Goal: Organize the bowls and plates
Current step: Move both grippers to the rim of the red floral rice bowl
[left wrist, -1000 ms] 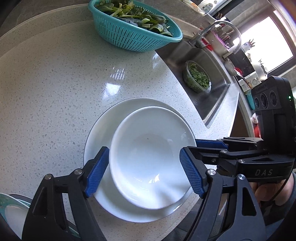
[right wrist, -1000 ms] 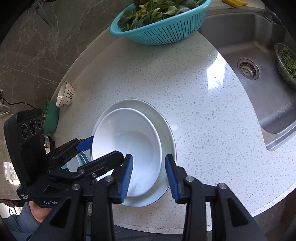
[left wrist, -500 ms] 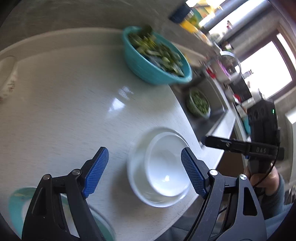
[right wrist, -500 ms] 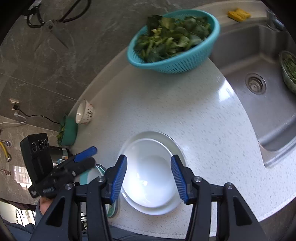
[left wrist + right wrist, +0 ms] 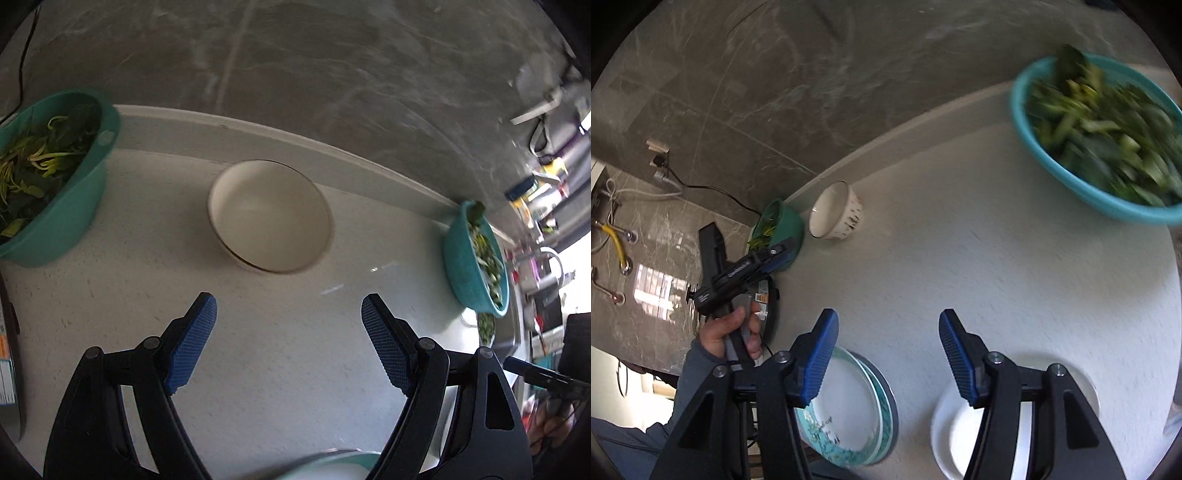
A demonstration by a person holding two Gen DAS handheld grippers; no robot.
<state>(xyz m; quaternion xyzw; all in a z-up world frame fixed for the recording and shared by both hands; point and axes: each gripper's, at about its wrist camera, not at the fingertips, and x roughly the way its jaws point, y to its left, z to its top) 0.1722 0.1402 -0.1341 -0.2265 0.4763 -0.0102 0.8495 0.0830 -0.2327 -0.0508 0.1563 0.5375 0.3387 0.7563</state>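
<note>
Bowl (image 5: 271, 216) sits by the backsplash, ahead of my empty, wide-open left gripper (image 5: 288, 347). My right gripper (image 5: 886, 356), jaws just opening on nothing, hangs above stacked plates (image 5: 849, 406). Next I close in on its rim.

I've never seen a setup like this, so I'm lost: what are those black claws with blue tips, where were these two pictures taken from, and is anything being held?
A person holds a two-finger tool in each hand, each carrying a wide-angle camera. One picture looks along the left gripper, the other along the right gripper, which has just been opening. Both are open, holding nothing. On the speckled counter sit a small bowl, two teal baskets of greens, patterned plates and a white bowl on a plate. The right view also shows the person's hand gripping the left tool.
</note>
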